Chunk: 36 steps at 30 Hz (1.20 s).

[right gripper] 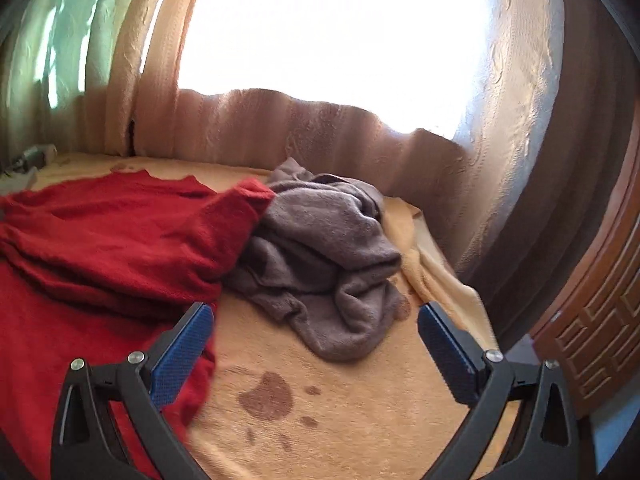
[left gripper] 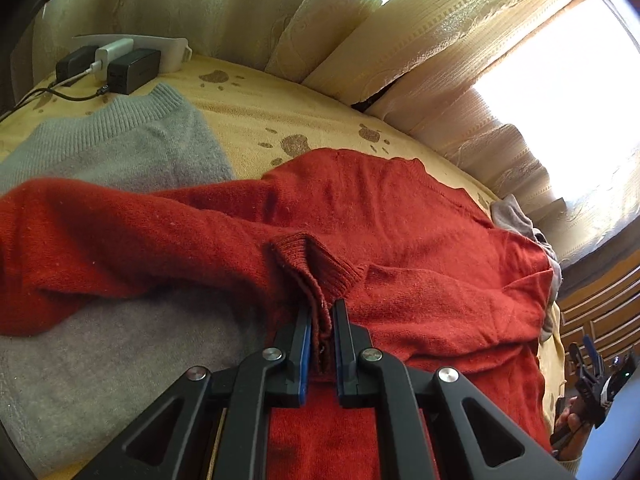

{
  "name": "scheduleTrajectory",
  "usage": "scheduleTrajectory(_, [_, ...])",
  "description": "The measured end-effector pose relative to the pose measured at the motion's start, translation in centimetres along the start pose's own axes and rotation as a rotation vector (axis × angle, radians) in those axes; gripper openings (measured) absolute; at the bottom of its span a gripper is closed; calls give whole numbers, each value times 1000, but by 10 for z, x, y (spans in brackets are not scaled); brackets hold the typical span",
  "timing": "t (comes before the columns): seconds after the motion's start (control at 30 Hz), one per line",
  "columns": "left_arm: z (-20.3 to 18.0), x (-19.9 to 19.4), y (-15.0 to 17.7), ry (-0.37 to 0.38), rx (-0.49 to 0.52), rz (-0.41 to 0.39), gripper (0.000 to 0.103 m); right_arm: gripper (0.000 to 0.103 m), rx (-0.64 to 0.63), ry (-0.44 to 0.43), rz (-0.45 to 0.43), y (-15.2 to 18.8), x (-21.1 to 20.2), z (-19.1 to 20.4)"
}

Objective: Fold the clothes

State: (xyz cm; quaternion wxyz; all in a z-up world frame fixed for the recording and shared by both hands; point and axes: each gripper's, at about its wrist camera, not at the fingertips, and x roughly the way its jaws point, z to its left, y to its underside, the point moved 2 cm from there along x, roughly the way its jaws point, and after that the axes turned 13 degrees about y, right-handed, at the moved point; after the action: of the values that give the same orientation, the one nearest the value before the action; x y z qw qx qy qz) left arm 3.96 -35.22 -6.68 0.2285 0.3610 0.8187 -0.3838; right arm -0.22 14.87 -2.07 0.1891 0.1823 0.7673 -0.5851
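A red sweater (left gripper: 400,220) lies spread on the yellow bed cover (left gripper: 256,108). My left gripper (left gripper: 321,312) is shut on the ribbed cuff (left gripper: 316,264) of one red sleeve, held over the sweater's body. The sleeve (left gripper: 120,224) runs off to the left. My right gripper (right gripper: 316,316) is open and empty, low over the bed beside the sweater's right edge (right gripper: 100,248). It also shows far right in the left wrist view (left gripper: 588,364).
A folded grey sweater (left gripper: 120,148) lies left of the red one, partly under its sleeve. A crumpled grey-brown garment (right gripper: 324,252) lies right of the red sweater. Chargers and cables (left gripper: 116,64) sit at the bed's far corner. Curtains (right gripper: 320,132) border the bed; a wooden door (right gripper: 600,332) stands at right.
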Motion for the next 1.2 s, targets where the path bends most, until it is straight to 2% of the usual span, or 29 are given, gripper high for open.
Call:
scheduleTrajectory(0.07, [-3,-1,1,0,7,1,10,103,97,-236,0,-19,-2,6])
scheduleTrajectory(0.13, [-4,1,3,-3,4,2,10,103,123,-471,17,-38,2,28])
scheduleTrajectory(0.2, [-2,2,3,6,-13,2,10,103,93,-744,78,-51,10,62])
scheduleTrajectory(0.27, [0,0,3,22,-27,-7,10,103,37,-859,152,-55,21,96])
scheduleTrajectory(0.3, [1,-1,2,30,-33,-13,10,103,2,-821,180,-55,32,108])
scheduleTrajectory(0.43, [8,-4,1,37,-36,-28,10,102,0,-474,347,-41,102,112])
scheduleTrajectory(0.53, [14,1,1,31,-28,-7,12,102,128,-432,340,-37,128,79])
scheduleTrajectory(0.6, [16,4,2,26,-11,9,13,102,162,-417,329,-36,126,70])
scheduleTrajectory(0.73, [12,3,4,16,48,31,23,102,-11,-297,289,-30,116,86])
scheduleTrajectory(0.87, [12,-6,7,-32,74,41,27,102,-58,-233,222,-30,89,77])
scheduleTrajectory(0.9, [13,-8,7,-53,77,38,37,102,-65,-225,193,-32,78,72])
scheduleTrajectory(0.93, [14,-12,8,-86,78,27,62,103,-72,-217,164,-33,67,68])
scheduleTrajectory(0.97, [16,-16,8,-119,77,7,73,103,-88,-211,144,-35,57,66])
scheduleTrajectory(1.0, [17,-20,8,-139,73,-9,77,103,-108,-208,134,-35,48,66])
scheduleTrajectory(1.1, [19,-30,8,-116,53,-41,77,103,-183,-234,122,-26,24,73])
scheduleTrajectory(1.2, [8,-34,14,-96,78,-56,77,103,-217,-270,127,-7,-3,73])
